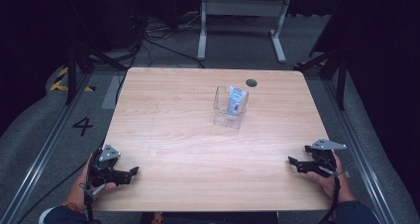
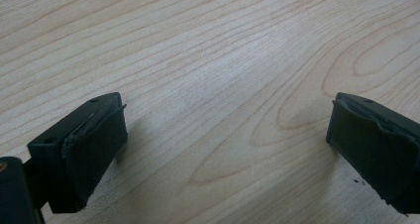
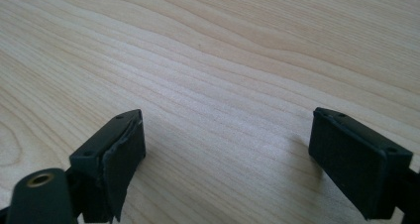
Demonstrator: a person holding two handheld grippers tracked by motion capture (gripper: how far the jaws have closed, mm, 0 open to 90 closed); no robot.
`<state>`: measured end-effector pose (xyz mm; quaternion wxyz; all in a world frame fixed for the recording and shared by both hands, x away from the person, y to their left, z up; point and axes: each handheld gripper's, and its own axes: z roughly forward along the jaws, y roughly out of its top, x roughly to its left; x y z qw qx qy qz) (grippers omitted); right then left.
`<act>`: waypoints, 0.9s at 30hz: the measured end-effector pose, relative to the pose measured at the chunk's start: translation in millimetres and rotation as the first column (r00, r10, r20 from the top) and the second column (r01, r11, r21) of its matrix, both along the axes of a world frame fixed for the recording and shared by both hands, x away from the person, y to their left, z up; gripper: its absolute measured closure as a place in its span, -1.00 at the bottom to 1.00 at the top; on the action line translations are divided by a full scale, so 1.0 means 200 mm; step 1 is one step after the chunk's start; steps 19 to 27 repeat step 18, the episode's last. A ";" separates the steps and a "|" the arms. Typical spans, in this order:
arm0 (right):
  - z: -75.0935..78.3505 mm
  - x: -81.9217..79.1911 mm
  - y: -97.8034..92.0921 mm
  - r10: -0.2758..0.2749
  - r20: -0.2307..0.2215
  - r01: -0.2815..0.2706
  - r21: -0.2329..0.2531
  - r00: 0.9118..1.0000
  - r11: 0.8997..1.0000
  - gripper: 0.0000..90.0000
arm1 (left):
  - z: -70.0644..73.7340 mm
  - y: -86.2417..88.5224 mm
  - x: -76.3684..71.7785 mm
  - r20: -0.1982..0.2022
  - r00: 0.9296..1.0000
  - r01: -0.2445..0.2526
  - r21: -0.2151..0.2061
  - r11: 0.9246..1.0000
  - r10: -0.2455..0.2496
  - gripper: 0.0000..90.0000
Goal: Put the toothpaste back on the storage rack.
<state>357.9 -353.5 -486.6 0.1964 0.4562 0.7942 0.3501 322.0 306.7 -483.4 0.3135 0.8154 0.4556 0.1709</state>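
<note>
You held the left gripper (image 1: 130, 173) and right gripper (image 1: 293, 163) low at the table's (image 1: 198, 149) near corners, jaws spread, empty, apparently angled inward.

The left gripper (image 2: 225, 135) has its 2 black jaws far apart, 1 at each side. Nothing is between them. Under and in front of the jaws is a light wooden table (image 2: 213, 50) with wavy brown lines. Each jaw drops a soft shadow on the wood beside it
</note>
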 end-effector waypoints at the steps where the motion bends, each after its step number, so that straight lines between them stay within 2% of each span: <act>1: 0.00 0.00 0.00 0.000 0.000 0.000 0.000 1.000 1.000 -0.67 | 0.00 0.00 0.00 -0.002 1.000 -0.005 -0.004 1.000 0.005 -0.99; 27: 0.00 0.00 0.00 0.001 0.000 -0.001 0.002 1.000 1.000 -0.67 | 0.00 0.00 0.00 -0.002 1.000 -0.020 0.001 1.000 0.020 -1.00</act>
